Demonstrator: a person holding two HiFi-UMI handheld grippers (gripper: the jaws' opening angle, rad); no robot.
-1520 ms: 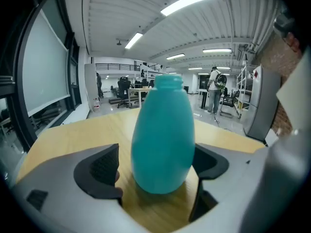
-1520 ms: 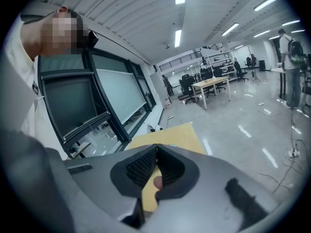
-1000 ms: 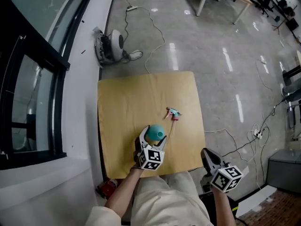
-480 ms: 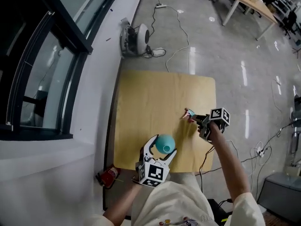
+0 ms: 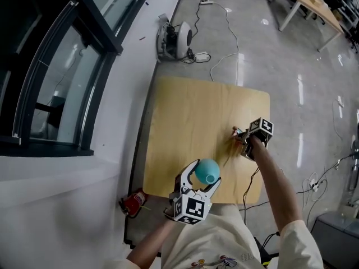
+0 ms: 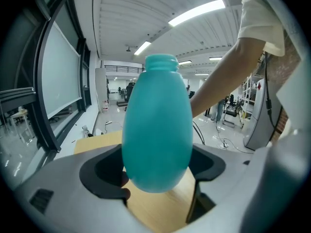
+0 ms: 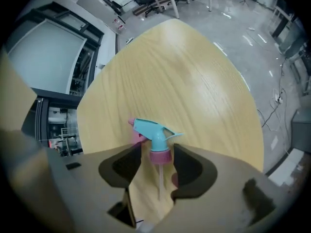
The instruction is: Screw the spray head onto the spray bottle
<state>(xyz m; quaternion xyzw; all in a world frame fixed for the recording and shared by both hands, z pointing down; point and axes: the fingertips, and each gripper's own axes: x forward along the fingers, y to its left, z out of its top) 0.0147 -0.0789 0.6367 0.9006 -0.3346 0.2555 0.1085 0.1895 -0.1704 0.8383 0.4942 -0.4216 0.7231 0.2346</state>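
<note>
A teal egg-shaped spray bottle with a bare threaded neck is held upright above the front of the wooden table. My left gripper is shut on the bottle's lower body. The spray head, teal with a pink collar and a thin dip tube, lies near the table's right edge. My right gripper points steeply down over it. Its jaws have just been opening and stand on either side of the pink collar of the spray head, with small gaps showing, so they do not press it.
A round white appliance with cables lies on the floor beyond the table's far edge. A red object sits on the floor at the front left corner. A dark-framed window wall runs along the left. Cables trail on the right.
My right gripper came from beside my lap out to the table's right edge and dropped over the spray head, its jaws now apart. My left gripper lifted the bottle off the table.
</note>
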